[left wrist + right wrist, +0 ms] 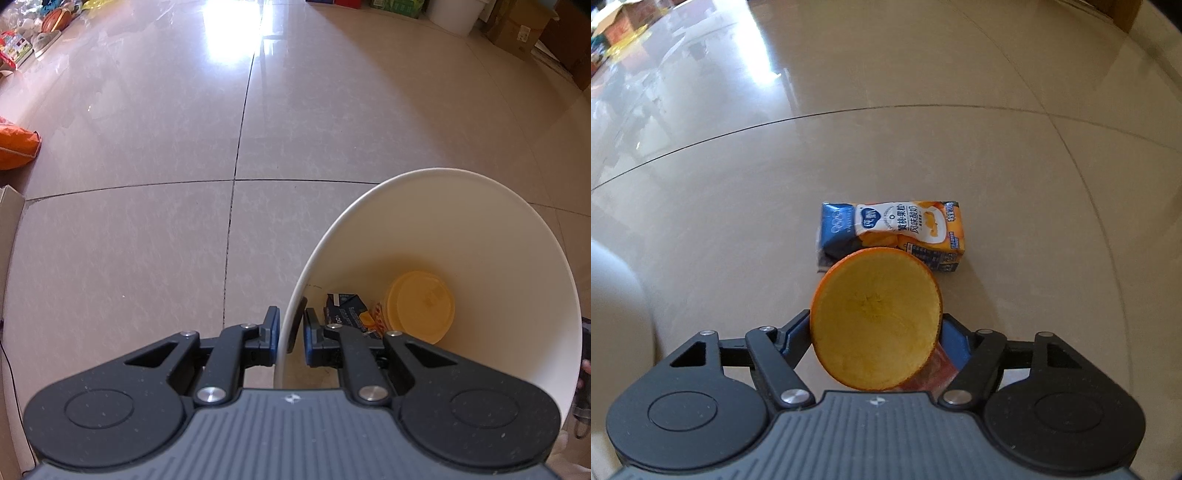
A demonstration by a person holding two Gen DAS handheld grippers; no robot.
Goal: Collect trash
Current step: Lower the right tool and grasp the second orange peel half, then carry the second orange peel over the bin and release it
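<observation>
My left gripper is shut on the near rim of a white trash bucket, one finger inside and one outside. At the bucket's bottom lie a yellow round cup and a dark blue drink carton. My right gripper is shut on an orange-rimmed round cup, whose yellow inside faces the camera and hides most of the fingers. Just beyond that cup, a blue, white and orange yoghurt-drink carton lies on its side on the floor tiles.
Glossy beige floor tiles stretch ahead in both views. An orange bag and a basketball sit at the left, with another white tub and cardboard boxes at the far right. A white blurred shape fills the right wrist view's left edge.
</observation>
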